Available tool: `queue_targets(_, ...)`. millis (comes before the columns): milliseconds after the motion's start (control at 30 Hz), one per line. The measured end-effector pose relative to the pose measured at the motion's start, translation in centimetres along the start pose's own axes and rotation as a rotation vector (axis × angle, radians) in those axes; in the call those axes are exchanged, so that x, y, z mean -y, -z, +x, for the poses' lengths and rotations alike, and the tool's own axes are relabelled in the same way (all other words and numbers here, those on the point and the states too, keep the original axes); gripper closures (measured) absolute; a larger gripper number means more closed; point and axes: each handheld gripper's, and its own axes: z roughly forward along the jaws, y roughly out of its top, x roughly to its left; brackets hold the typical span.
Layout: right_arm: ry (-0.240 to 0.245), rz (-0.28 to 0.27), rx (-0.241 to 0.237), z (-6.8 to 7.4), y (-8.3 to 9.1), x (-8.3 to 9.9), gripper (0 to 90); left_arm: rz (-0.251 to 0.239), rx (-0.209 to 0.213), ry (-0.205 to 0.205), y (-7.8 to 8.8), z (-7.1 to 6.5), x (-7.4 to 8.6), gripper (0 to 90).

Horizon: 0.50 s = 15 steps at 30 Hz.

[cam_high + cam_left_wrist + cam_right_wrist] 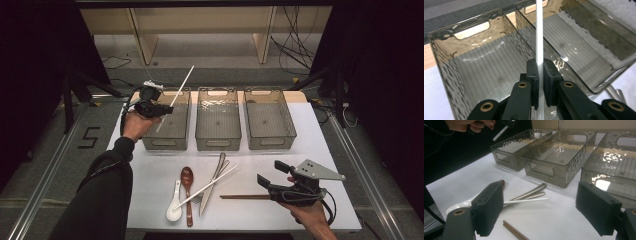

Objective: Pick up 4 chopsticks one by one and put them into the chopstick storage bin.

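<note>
My left gripper [167, 107] is shut on a white chopstick [182, 85] that slants up to the right over the left clear bin [166, 145]. In the left gripper view the pads [534, 72] clamp the chopstick [539, 30] above that bin's [441, 50] ribbed floor. A second white chopstick [210, 186] lies on the white table across a brown spoon [187, 180], a white spoon [174, 207] and metal cutlery [215, 180]. My right gripper [270, 172] stands open low at the front right, beside the brown chopsticks [245, 196]. Nothing is between its pads [489, 207].
Three clear bins stand in a row at the back of the table, with the middle bin [218, 142] and the right bin [270, 142] holding nothing. The table's front edge lies close under the right hand. Cables trail on the floor behind.
</note>
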Motion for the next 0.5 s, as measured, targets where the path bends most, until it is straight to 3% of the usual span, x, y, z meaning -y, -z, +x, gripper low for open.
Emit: queue_targets(500, 0.0, 0.0, -0.001, 0.0, 0.0, 0.0, 23.2, 0.027, -0.054, 0.0, -1.2, 1.4, 0.3, 83.8)
